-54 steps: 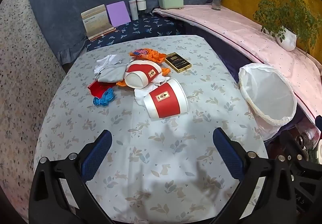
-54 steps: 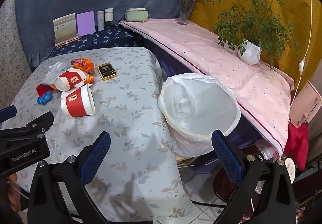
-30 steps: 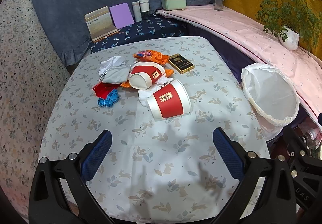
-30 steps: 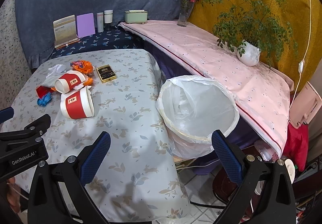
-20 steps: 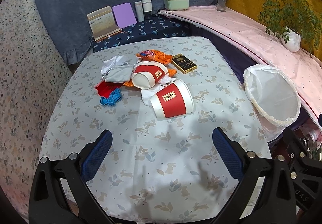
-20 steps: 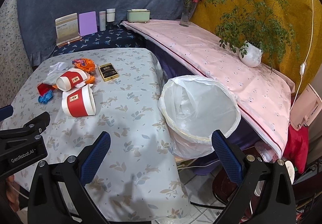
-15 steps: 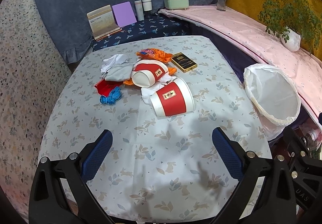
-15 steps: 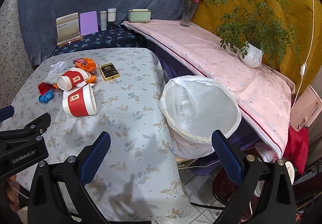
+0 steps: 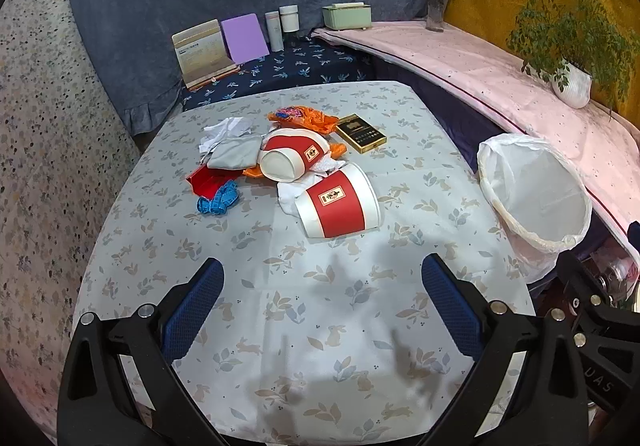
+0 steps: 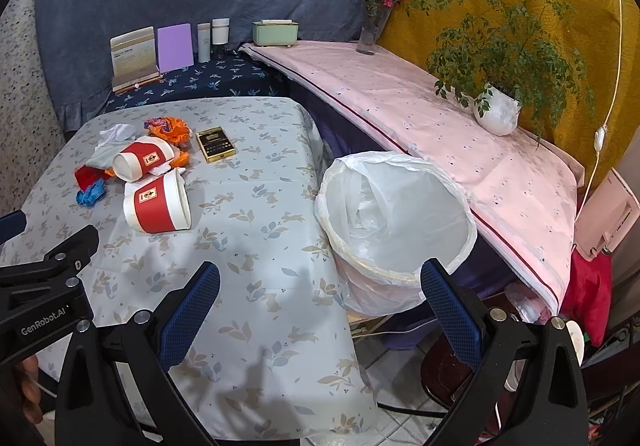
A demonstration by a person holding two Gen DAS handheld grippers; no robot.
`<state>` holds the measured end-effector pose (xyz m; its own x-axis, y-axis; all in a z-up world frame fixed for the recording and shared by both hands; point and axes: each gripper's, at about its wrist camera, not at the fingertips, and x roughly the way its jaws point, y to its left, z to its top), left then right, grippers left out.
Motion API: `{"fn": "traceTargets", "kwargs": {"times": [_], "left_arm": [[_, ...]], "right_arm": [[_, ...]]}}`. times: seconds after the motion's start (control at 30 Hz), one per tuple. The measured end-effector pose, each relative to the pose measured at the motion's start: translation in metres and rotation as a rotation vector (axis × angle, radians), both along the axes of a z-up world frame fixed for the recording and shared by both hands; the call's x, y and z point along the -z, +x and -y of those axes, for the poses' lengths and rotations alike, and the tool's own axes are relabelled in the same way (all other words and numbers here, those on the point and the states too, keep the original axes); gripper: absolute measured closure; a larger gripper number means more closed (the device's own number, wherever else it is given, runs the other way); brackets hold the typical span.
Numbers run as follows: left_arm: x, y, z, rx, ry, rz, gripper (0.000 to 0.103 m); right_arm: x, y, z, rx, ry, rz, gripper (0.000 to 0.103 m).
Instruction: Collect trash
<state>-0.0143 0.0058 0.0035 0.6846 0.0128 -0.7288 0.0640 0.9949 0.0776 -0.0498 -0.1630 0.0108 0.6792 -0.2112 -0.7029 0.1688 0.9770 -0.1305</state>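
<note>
Here we count two red-and-white paper cups lying on their sides on the table (image 9: pixel 320 326): the nearer cup (image 9: pixel 338 205) and the farther cup (image 9: pixel 294 157), which rests against it among the rest of the litter. With them lie one orange wrapper (image 9: pixel 308 117), one crumpled white tissue (image 9: pixel 228 127), one grey cloth (image 9: pixel 236 153), one red scrap (image 9: pixel 208 179), one blue tape curl (image 9: pixel 218 201) and one black-and-gold box (image 9: pixel 360 133) just beside the heap. One trash bin (image 10: pixel 396 221), lined with a white bag, stands off the table's right edge. Our left gripper (image 9: pixel 320 286) hangs over the near part of the table with its jaws spread wide and nothing between them; our right gripper (image 10: pixel 320 286) is likewise fully parted and empty, over the table corner and the bin. The right wrist view alone shows the bin's whole mouth and the loose bag inside it, a white cable (image 10: pixel 608 117) down the yellow curtain, and the left gripper's black body at its lower left; the left wrist view alone shows the speckled floor (image 9: pixel 44 149) left of the table. Both views take in one potted plant (image 10: pixel 496 113) and one flower vase (image 10: pixel 370 31) on the pink-covered ledge. Against the pictures from nearly two seconds back, the litter sits a little farther off in the left view, and neither gripper has changed its opening.
</note>
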Motion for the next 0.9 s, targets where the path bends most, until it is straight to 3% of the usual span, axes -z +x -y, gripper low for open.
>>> {"fn": "traceTargets", "kwargs": {"times": [0.9], "left_arm": [[0.0012,-0.0018,0.0032,0.021,-0.005,-0.007,0.008]], "right_arm": [[-0.0050,-0.0031,0.0017,0.000,0.002,0.010,0.007]]}}
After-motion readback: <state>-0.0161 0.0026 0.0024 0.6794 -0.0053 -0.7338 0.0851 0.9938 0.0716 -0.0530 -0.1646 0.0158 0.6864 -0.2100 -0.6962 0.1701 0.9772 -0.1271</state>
